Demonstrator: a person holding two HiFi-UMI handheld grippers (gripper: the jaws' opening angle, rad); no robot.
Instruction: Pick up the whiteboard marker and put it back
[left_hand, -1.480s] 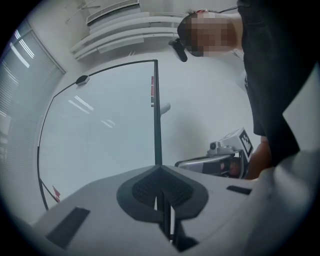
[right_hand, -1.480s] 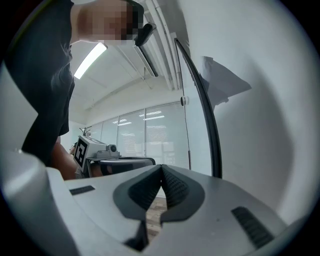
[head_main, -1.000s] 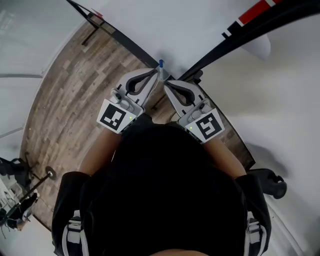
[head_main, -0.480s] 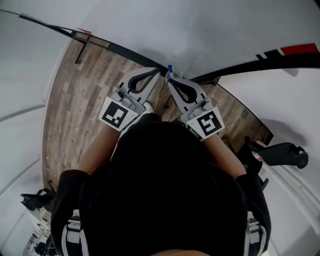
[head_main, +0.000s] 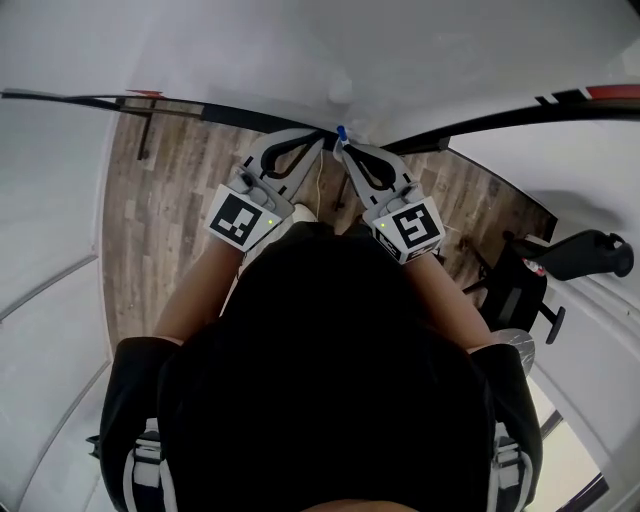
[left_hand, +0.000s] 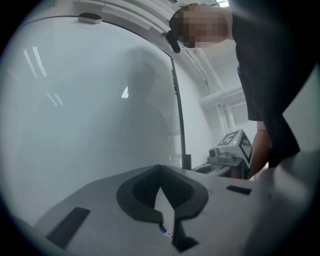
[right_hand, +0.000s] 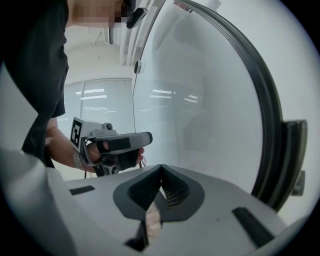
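Note:
In the head view my two grippers point forward side by side, their tips almost touching at the whiteboard's black lower frame (head_main: 200, 108). The whiteboard marker (head_main: 341, 132) shows only as a small blue end poking out where the tips meet. My left gripper (head_main: 322, 142) is shut. In the left gripper view a white piece with a blue band (left_hand: 164, 230) sits in the slot between its jaws (left_hand: 160, 170). My right gripper (head_main: 345, 150) is shut with nothing between its pads (right_hand: 160, 169); only wooden floor shows through its slot.
The glossy whiteboard (left_hand: 90, 110) fills the space straight ahead of both grippers, with its dark side frame (right_hand: 272, 145) at the right. Wooden floor (head_main: 170, 210) lies below. A black wheeled stand (head_main: 580, 255) sits at the right, and a thin board leg (head_main: 143, 130) at the left.
Both grippers have dropped and swung toward the whiteboard's lower frame, and their tips have drawn closer together. The blue marker end has stayed at the tips.

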